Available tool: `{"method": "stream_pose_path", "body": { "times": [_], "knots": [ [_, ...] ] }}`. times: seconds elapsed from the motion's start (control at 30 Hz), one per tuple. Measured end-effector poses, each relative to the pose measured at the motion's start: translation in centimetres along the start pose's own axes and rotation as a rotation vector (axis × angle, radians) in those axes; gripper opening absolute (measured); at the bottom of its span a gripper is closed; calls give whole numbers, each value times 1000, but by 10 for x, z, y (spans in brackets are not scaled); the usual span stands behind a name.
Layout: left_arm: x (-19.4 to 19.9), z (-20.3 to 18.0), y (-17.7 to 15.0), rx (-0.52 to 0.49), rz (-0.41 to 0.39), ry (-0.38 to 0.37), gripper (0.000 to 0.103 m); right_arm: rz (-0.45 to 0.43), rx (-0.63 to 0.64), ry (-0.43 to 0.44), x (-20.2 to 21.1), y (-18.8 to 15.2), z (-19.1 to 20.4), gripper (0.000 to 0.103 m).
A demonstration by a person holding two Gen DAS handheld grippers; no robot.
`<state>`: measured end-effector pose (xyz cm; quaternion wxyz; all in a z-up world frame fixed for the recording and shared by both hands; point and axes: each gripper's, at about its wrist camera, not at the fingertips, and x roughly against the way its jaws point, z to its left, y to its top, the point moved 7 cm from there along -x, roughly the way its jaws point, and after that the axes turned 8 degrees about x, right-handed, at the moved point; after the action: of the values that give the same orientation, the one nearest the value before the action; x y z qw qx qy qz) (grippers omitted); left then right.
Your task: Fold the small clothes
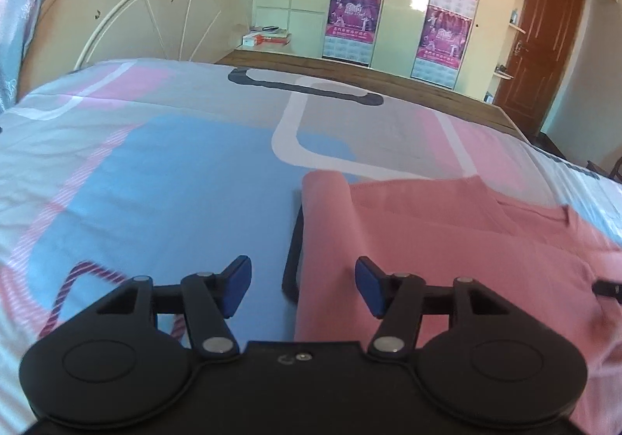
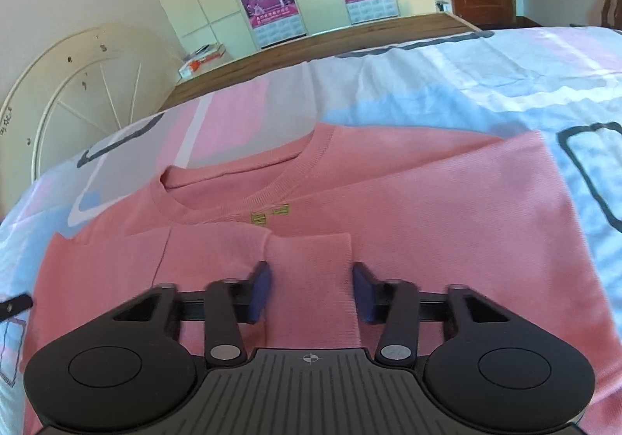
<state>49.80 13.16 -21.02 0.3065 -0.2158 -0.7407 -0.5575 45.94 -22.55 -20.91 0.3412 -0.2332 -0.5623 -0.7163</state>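
Note:
A pink knit sweater [image 2: 427, 225] lies flat on the patterned bedsheet [image 1: 163, 178], its neckline [image 2: 241, 194] toward the far side. In the right wrist view a sleeve [image 2: 311, 279] is folded across the body. My right gripper [image 2: 311, 291] hovers over it, blue pads apart on either side of the sleeve end and not squeezing it. In the left wrist view the sweater [image 1: 466, 264] fills the lower right. My left gripper [image 1: 303, 287] stands open over the sweater's left edge, one pad over the sheet and one over the fabric, holding nothing.
A cream headboard [image 1: 155, 15] stands at the bed's far left. Beyond the wooden bed edge [image 1: 350, 69] are wardrobe doors with purple posters [image 1: 350, 7], a small table with boxes [image 1: 268, 36] and a brown door [image 1: 544, 46].

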Motion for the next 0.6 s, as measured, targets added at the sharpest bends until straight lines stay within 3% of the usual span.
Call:
{"method": "stream_pose_path", "body": {
  "times": [0.03,0.1,0.27,0.37,0.43,0.5,0.6],
  "knots": [
    [-4,-1,2,9,2,2,58,11,5,14,-2,0,3,8],
    [-13,-1,5,19,2,3,58,8,28,17,0,0,7,8],
    [-30,0,7,53,17,4,58,-134,105,-132,34,0,3,8],
    [-42,0,6,60,34,14,58,-43,110,-116,19,-17,-2,8],
    [-50,1,4,45,32,37,60,-46,122,-131,18,-19,-2,9],
    [-54,1,4,11,6,65,63,-51,108,-146,20,-18,-5,19],
    [-55,3,8,37,-3,75,65,-122,88,-234,35,-11,-14,22]
  ]
}}
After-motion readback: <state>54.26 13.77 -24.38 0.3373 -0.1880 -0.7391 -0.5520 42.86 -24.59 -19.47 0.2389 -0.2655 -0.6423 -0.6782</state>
